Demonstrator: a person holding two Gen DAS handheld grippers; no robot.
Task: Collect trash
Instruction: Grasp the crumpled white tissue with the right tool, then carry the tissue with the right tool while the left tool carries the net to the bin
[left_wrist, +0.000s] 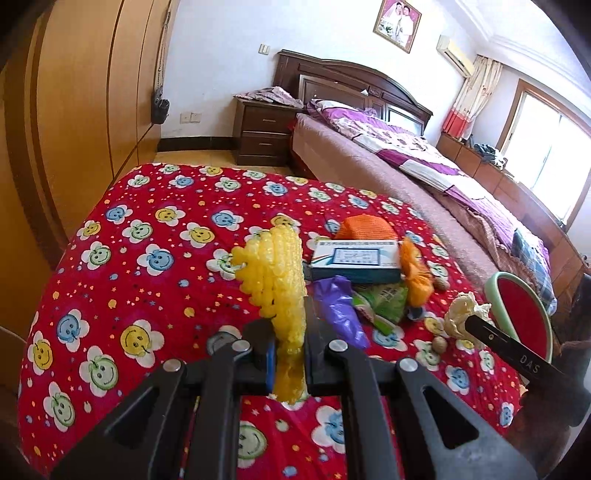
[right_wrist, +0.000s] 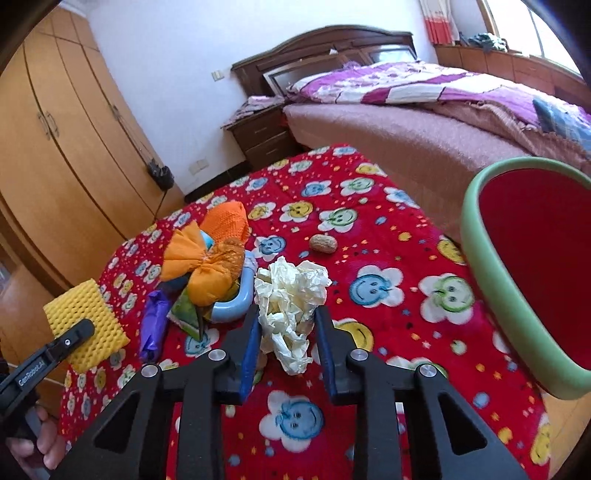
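I see the counter (right_wrist: 369, 258) under its red smiley-flower cloth, with the red bin (right_wrist: 524, 266), green-rimmed, at its right edge. Left of centre lies a heap of trash: orange netting, a blue-and-white box (left_wrist: 354, 260), a purple wrapper. My left hand-held gripper (left_wrist: 290, 343) is clamped tight on the yellow foam net (left_wrist: 273, 280), lifted clear of the cloth. My right hand-held gripper (right_wrist: 286, 354) stands narrow around the crumpled white paper (right_wrist: 291, 310), which rests near me, just right of the heap; its pads seem barely touching. I judge a firmer squeeze is needed before lifting, then a carry rightward over the bin's rim.
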